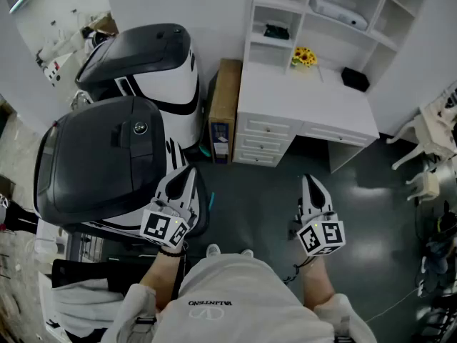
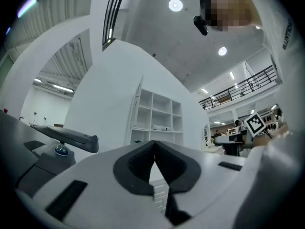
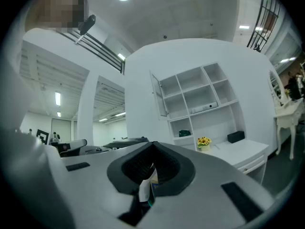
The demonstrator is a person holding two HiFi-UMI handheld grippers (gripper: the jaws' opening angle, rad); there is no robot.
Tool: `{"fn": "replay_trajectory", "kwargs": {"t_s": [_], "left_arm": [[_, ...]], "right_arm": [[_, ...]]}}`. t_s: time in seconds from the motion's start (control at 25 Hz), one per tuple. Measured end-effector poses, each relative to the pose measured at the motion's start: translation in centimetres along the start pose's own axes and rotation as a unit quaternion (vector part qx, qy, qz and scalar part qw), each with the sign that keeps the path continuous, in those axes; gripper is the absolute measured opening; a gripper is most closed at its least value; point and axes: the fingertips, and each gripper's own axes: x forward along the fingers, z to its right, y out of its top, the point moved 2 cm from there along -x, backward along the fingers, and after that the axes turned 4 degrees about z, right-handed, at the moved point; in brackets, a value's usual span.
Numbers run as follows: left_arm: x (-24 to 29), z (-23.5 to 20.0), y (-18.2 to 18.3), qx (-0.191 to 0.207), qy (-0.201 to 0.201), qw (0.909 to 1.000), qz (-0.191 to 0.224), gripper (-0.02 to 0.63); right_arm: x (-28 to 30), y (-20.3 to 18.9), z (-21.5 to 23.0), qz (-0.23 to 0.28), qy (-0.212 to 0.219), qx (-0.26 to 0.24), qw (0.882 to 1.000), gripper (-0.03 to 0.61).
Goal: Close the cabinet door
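A white desk [image 1: 335,109] with a shelf hutch [image 1: 321,13] stands ahead of me against the wall. In the right gripper view the hutch's upper-left cabinet door [image 3: 160,95] hangs open, swung out to the left. The left gripper view shows the same door [image 2: 138,99] nearly edge-on. My left gripper [image 1: 187,174] and right gripper [image 1: 312,184] are held low over the dark floor, well short of the desk. Both point toward the desk. Each has its jaws shut with nothing between them, and neither touches anything.
Two large black-and-white machines [image 1: 100,156] [image 1: 146,56] fill the left side, close to my left gripper. A cardboard box [image 1: 225,106] leans between them and the desk drawers [image 1: 265,141]. Yellow flowers [image 1: 304,57] and a black box [image 1: 355,78] sit on the desk. A white chair [image 1: 428,138] stands at right.
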Motion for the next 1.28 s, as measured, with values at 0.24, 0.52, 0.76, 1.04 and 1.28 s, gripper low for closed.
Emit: {"fn": "replay_trajectory", "kwargs": {"t_s": [0.24, 0.52, 0.76, 1.04, 1.28], "left_arm": [[-0.5, -0.5, 0.0, -0.002, 0.001, 1.0000, 0.002, 0.005], [-1.0, -1.2, 0.5, -0.001, -0.006, 1.0000, 0.005, 0.005], [-1.2, -2.3, 1.1, -0.008, -0.023, 0.9995, 0.022, 0.008], [-1.6, -4.0, 1.1, -0.013, -0.039, 0.9988, 0.026, 0.119], [-1.7, -5.3, 1.0, -0.009, -0.055, 0.9980, 0.030, 0.169]], "right_arm": [[0.1, -0.1, -0.5, 0.003, 0.002, 0.004, 1.000, 0.008], [0.6, -0.4, -1.3, 0.010, -0.006, 0.016, 1.000, 0.009], [1.1, -0.2, -2.6, 0.011, -0.016, 0.014, 1.000, 0.009], [2.1, -0.7, -4.9, 0.007, -0.021, 0.010, 1.000, 0.009], [2.9, -1.6, -6.5, 0.004, -0.026, 0.005, 1.000, 0.009]]}}
